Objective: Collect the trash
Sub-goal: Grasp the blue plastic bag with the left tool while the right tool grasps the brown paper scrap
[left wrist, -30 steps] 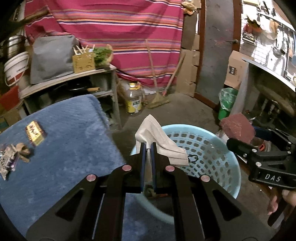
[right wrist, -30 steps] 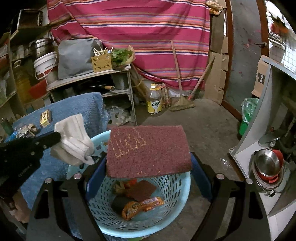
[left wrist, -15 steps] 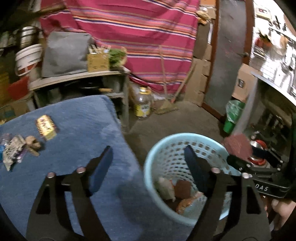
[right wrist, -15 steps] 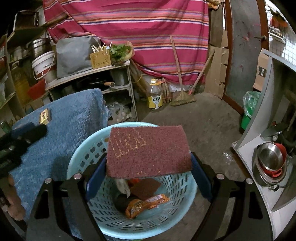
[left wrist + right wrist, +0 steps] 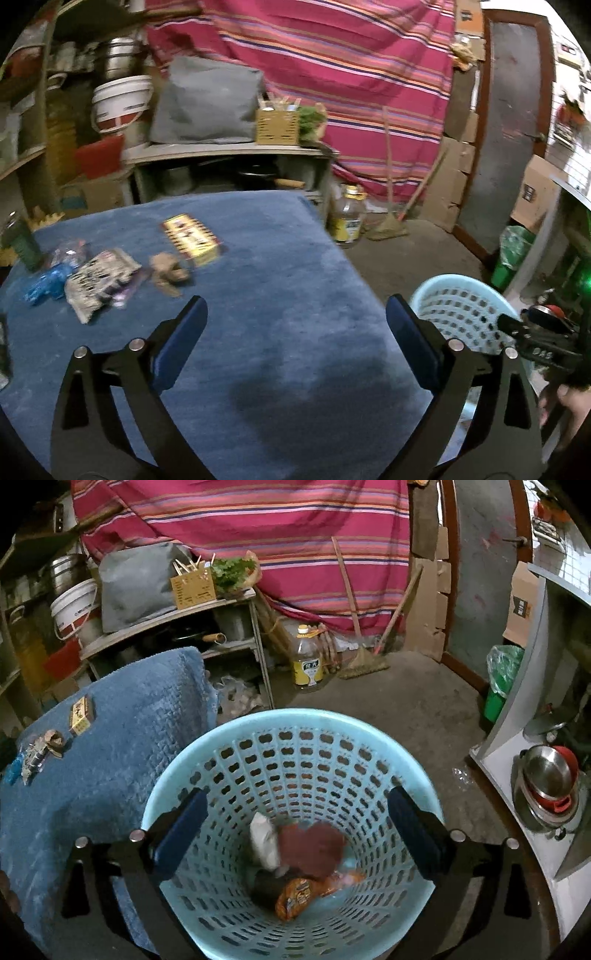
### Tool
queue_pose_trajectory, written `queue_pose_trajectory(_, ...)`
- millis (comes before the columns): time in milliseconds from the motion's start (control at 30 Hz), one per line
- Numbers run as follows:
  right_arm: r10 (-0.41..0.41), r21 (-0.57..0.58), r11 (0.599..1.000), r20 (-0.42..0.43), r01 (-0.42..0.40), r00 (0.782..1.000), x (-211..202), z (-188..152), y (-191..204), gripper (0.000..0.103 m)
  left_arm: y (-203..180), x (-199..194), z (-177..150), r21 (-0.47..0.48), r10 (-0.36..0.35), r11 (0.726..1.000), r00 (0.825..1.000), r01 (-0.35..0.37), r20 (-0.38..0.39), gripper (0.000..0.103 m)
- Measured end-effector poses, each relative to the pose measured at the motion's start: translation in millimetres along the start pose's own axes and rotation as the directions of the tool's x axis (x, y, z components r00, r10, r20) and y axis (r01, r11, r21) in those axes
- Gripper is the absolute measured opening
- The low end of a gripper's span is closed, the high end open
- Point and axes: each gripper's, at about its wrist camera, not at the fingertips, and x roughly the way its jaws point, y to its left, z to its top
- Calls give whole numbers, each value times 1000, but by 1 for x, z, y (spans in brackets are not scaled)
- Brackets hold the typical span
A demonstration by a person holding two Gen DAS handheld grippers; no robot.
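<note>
While both tools hang empty with their jaws spread wide, the right gripper (image 5: 295, 830) sits directly above the blue basket (image 5: 236, 731), where a maroon scrub pad (image 5: 312, 843) and a white cloth (image 5: 263, 840) lie on other rubbish. Ahead and left of the left gripper (image 5: 295, 336), wrappers (image 5: 99, 280), a crumpled brown scrap (image 5: 168, 273) and a yellow packet (image 5: 192, 236) wait on the blue cloth-covered table (image 5: 295, 258). I'd reach forward-left, come down flat, and pinch the nearest scrap firmly.
</note>
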Motion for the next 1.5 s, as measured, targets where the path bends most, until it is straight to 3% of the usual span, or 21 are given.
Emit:
queue_pose_trajectory(200,25,-49,999,26,-23,999,-6,-5,46,96,64,-10,-3,-44,95,995,995,-95,7,97)
queue_pose_trajectory(500,122,-131,985,42,-116,992,-6,-10,150,96,178,-21,-9,-65,262,963,965,-260,18,97)
queue_pose_trajectory(700,172,-175,970,-6,-170,985,10,-14,213,96,246,2,-3,-88,328,940,945,-328,-21,88)
queue_pose_trajectory(900,186,-255,949,-28,-187,982,28,-13,269,96,291,37,2,-107,344,930,934,-353,-92,81)
queue_pose_trajectory(1133,199,-310,928,-60,-208,978,55,-9,318,96,325,86,-1,-107,335,927,922,-359,-197,58)
queue_pose_trajectory(1233,208,-336,916,-72,-220,975,63,-9,338,96,333,99,-3,-124,289,938,929,-322,-230,44)
queue_pose_trajectory(1300,216,-350,908,-77,-229,973,65,-10,348,96,331,101,-4,-111,272,946,933,-304,-236,35)
queue_pose_trajectory(1367,223,-368,899,-83,-237,971,67,-10,360,96,328,100,-4,-91,274,949,933,-302,-234,18)
queue_pose_trajectory(1500,240,-402,881,-70,-248,968,66,-7,380,96,328,78,-4,-102,270,950,940,-295,-209,12)
